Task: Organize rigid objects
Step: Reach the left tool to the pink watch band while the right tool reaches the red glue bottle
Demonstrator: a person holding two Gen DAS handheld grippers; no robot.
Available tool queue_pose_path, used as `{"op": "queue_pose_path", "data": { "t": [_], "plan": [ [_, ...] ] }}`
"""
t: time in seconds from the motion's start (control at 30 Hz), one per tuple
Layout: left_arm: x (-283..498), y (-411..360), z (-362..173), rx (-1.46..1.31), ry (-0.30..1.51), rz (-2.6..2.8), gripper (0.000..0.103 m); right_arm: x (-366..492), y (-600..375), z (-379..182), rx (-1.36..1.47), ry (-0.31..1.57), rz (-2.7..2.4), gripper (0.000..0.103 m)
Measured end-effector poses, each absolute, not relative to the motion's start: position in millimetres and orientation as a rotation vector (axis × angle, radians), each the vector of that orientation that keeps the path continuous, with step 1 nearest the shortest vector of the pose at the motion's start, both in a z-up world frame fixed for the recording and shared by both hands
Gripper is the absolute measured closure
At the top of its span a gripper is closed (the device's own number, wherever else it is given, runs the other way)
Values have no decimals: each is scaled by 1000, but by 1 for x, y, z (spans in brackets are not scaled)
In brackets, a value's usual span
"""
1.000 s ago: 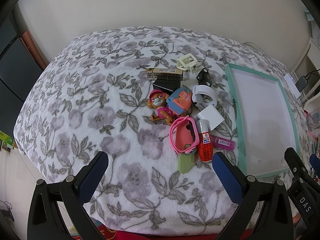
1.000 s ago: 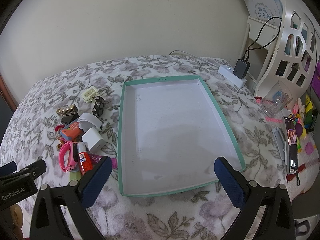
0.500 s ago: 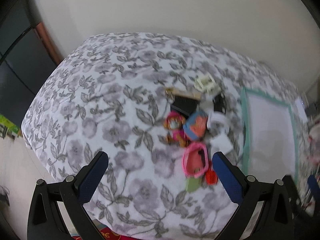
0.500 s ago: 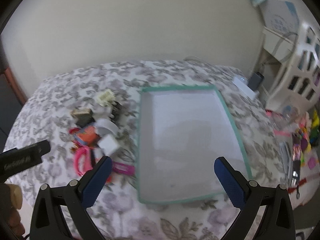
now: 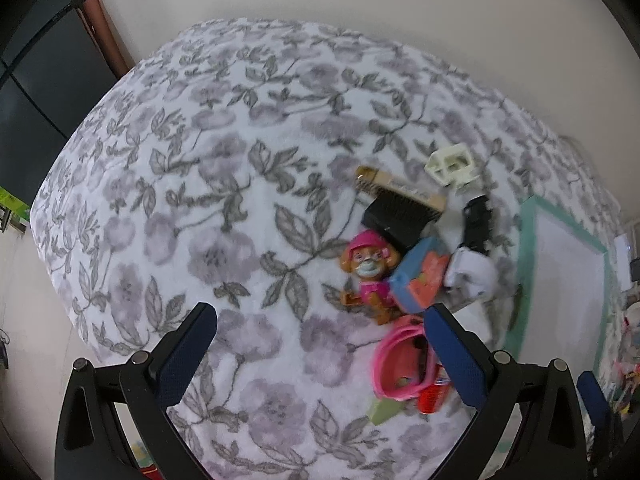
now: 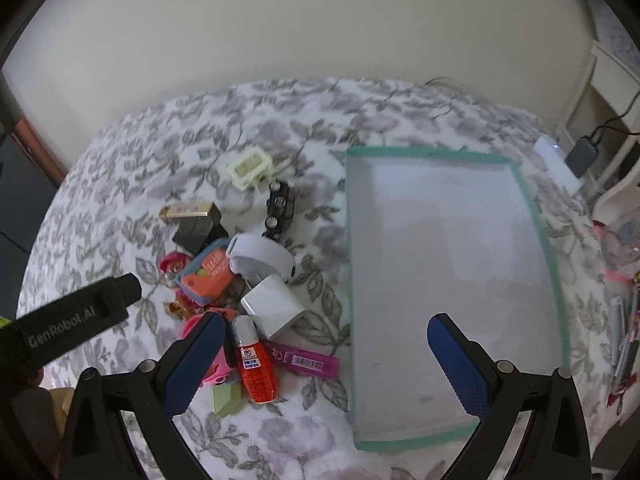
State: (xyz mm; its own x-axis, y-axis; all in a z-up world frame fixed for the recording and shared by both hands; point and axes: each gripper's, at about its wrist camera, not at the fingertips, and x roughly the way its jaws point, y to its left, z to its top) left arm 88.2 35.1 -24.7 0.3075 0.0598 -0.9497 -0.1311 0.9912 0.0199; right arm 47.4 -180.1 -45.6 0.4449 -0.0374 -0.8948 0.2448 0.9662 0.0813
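Observation:
A heap of small items lies on the floral bedspread: a toy dog figure (image 5: 368,268), a blue and orange case (image 5: 420,276), a black box (image 5: 396,216), a pink band (image 5: 400,364), a red bottle (image 6: 256,368), a white cube (image 6: 276,306), a purple tube (image 6: 306,358) and a black toy car (image 6: 278,208). Right of the heap sits a white tray with a teal rim (image 6: 424,151), nothing in it. My left gripper (image 5: 320,320) hovers open, left of the heap. My right gripper (image 6: 326,324) hangs open above the tray's left rim and the bottle.
The left gripper's black body (image 6: 80,316) shows at the left of the right wrist view. A white power strip (image 6: 556,160) and charger lie at the bed's far right. Pens and clutter (image 6: 624,320) sit past the right edge. A wall backs the bed.
Both views have swung. The heap now sits further right in the left wrist view and nearer the centre in the right wrist view. Both grippers stay open and hold nothing.

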Motion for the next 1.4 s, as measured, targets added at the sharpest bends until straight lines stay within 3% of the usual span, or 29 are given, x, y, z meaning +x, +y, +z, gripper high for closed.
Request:
{"op": "queue_pose_path", "data": {
  "t": [0.27, 0.43, 0.57, 0.63, 0.8, 1.03, 1.4],
  "plan": [
    [83, 42, -59, -66, 1310, 86, 1, 44, -180, -68, 226, 1155, -168, 2],
    [79, 40, -74, -82, 1351, 38, 13, 41, -180, -71, 209, 1160, -178, 5],
    [77, 30, -82, -86, 1372, -24, 14, 38, -183, -67, 214, 1140, -191, 6],
    [76, 23, -84, -67, 1373, -46, 25, 37, -186, -66, 219, 1134, -198, 7],
    [78, 9, -92, -62, 1392, -94, 43, 39, -188, -68, 231, 1136, -195, 13],
    [86, -12, -98, -102, 1375, -173, 63, 39, -183, -69, 237, 1136, -163, 24],
    [101, -30, -107, -178, 1405, -248, 94, 40, -184, -72, 273, 1145, -145, 28]
  ]
}}
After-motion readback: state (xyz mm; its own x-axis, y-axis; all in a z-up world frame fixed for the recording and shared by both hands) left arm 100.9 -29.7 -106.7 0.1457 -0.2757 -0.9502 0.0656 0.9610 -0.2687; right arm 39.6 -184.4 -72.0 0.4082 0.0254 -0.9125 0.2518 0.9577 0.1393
